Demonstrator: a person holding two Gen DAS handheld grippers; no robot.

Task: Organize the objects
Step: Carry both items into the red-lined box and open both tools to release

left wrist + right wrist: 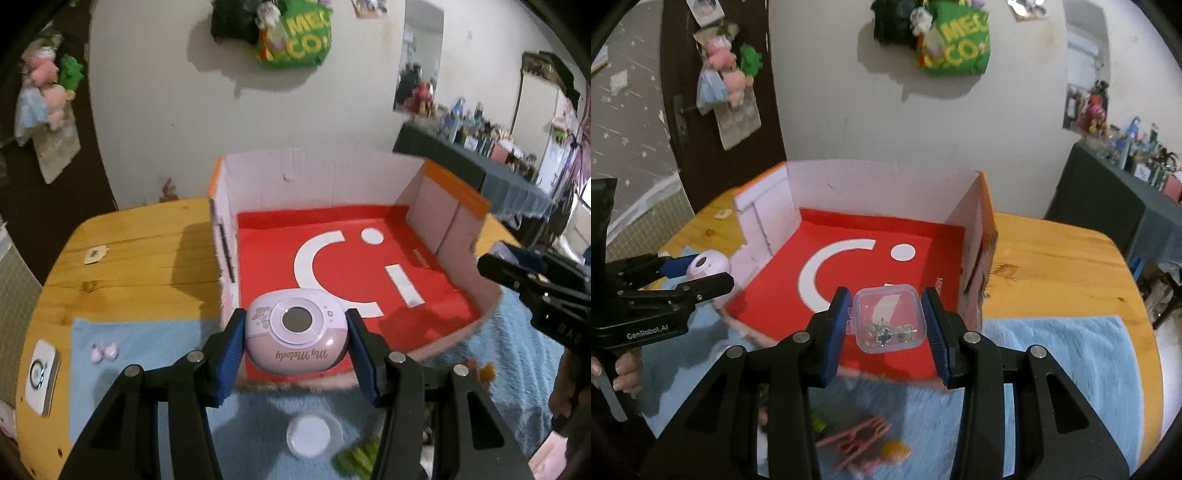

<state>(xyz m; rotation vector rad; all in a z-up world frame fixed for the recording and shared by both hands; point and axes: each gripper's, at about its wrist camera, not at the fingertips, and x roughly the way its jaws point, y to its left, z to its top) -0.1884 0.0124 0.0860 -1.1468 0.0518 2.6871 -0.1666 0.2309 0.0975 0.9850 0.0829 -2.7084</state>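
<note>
You had the pink camera [295,332] clamped in the L gripper [295,349] and the clear jewellery case [887,318] clamped in the R gripper [886,326], both over the red box's [454,210] near edge, box bare, w/ clips [855,439], lid [309,435], white device [41,373] left on the table [147,258].

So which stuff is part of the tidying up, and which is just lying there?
Part of the tidying:
- pink case, held in the left gripper
- clear little box, held in the right gripper
- red tray, where both seem headed

Just lying there for now:
- white lid
- pink earbuds
- white gadget
- pink clip
</note>
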